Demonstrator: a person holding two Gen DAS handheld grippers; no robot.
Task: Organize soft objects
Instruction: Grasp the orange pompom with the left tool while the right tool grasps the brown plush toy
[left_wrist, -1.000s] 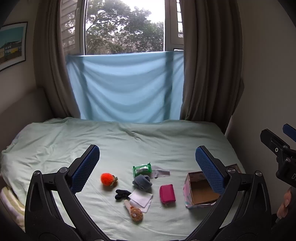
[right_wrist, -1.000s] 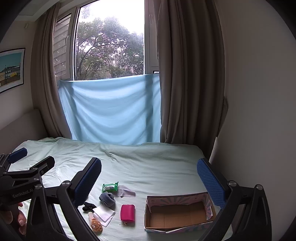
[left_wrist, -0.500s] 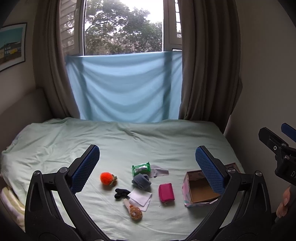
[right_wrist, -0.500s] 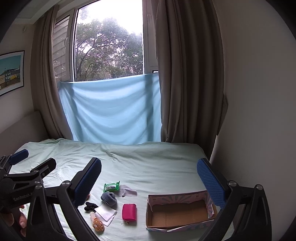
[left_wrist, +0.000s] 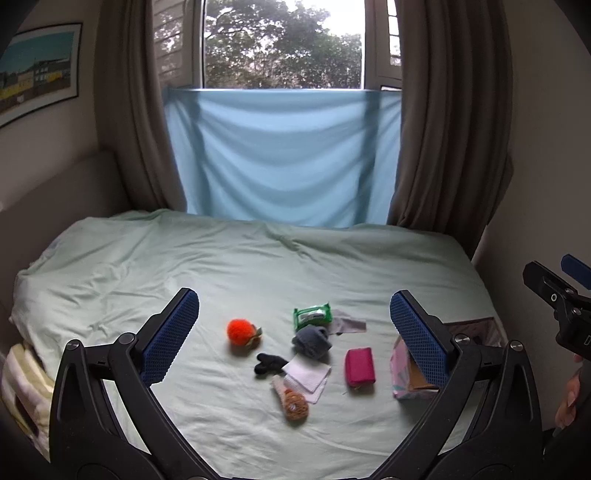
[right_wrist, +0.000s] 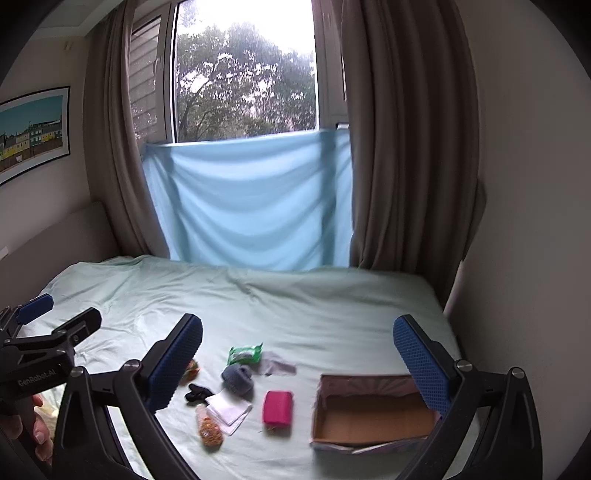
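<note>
Both the left gripper (left_wrist: 291, 325) and right gripper (right_wrist: 297, 350) stay spread wide and empty. They have drifted slightly nearer the pink pouch (right_wrist: 277, 407) and cardboard box (right_wrist: 373, 417); nothing on the bed (left_wrist: 229, 273) moved.

Black two-finger grippers with blue textured pads.
The left gripper (left_wrist: 293, 332) and right gripper (right_wrist: 297, 360) have curved black arms and silver screws; "GenRobot.AI" lettering and bare fingertips (right_wrist: 38, 430) show lower left of the right-wrist view.
</note>
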